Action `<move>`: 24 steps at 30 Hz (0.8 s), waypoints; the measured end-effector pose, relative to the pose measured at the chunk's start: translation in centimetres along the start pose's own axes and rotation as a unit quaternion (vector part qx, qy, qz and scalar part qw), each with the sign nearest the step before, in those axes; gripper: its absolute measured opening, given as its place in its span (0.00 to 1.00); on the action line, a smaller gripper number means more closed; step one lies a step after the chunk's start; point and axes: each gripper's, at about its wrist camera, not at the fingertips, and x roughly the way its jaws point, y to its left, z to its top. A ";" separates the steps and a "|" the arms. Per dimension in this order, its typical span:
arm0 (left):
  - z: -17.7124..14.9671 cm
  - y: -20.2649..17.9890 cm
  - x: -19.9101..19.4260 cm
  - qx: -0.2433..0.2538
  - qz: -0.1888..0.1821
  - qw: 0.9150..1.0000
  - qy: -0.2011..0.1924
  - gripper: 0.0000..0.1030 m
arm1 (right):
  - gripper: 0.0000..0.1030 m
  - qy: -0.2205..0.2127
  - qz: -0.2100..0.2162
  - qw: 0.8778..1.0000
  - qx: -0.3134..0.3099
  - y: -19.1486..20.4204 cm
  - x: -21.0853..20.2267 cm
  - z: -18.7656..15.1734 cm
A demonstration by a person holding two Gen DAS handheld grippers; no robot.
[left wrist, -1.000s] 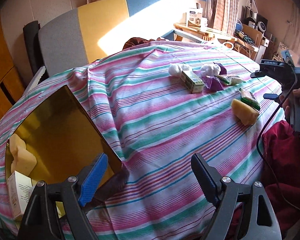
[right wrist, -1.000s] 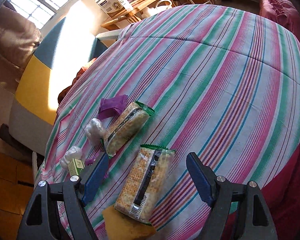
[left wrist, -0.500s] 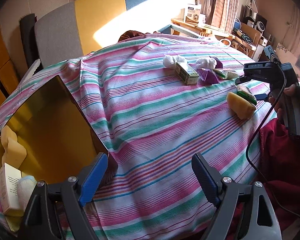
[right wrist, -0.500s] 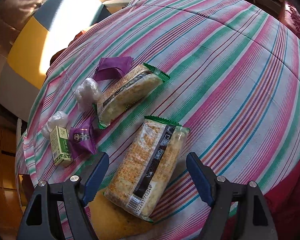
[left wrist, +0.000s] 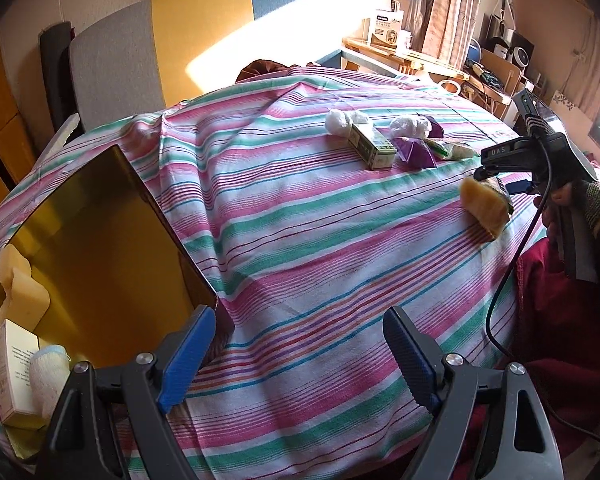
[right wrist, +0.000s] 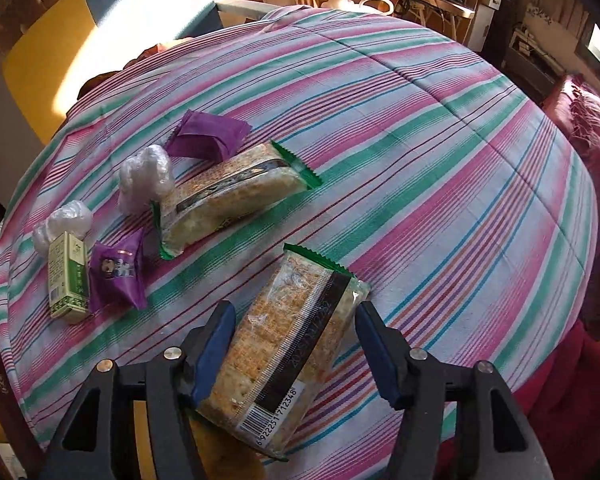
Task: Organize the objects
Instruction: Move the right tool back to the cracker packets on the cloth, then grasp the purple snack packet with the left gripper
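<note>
The right claw (right wrist: 294, 340) is closing with its blue pads on either side of a cracker packet (right wrist: 288, 356), which lies low in the right wrist view on the striped tablecloth (right wrist: 420, 152). Whether the pads already press on the wrapper cannot be told. The packet's long axis runs from lower left to upper right; its green crimped end points to the upper right and its barcode end toward the camera. A yellow sponge (left wrist: 485, 206) lies partly beneath its near end.

Surrounding items, left of centre in the right wrist view: a second cracker packet (right wrist: 228, 200), two purple wrappers (right wrist: 208, 136) (right wrist: 118, 276), two white plastic bundles (right wrist: 146, 178) (right wrist: 62, 224) and a green carton (right wrist: 69, 280). None lies between the pads and the packet.

The left claw (left wrist: 296, 354) stands open and empty above the cloth. At lower left of the left wrist view, a yellow box (left wrist: 100, 240) holds a sponge (left wrist: 22, 292), a white carton (left wrist: 14, 376) and a gauze roll (left wrist: 50, 376).
</note>
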 end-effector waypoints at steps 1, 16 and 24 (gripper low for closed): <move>0.1 0.0 0.0 0.003 0.000 1.000 0.000 0.84 | 0.55 -0.004 -0.014 1.000 0.009 -0.5 -0.1 0.1; 5.8 -3.8 3.1 0.018 -0.068 0.997 0.011 0.83 | 0.70 -0.053 0.139 0.967 0.206 -8.6 -2.9 0.0; 8.5 -5.7 6.6 -0.015 -0.108 0.993 0.048 0.82 | 0.73 -0.057 0.182 0.957 0.218 -8.4 -3.4 -0.2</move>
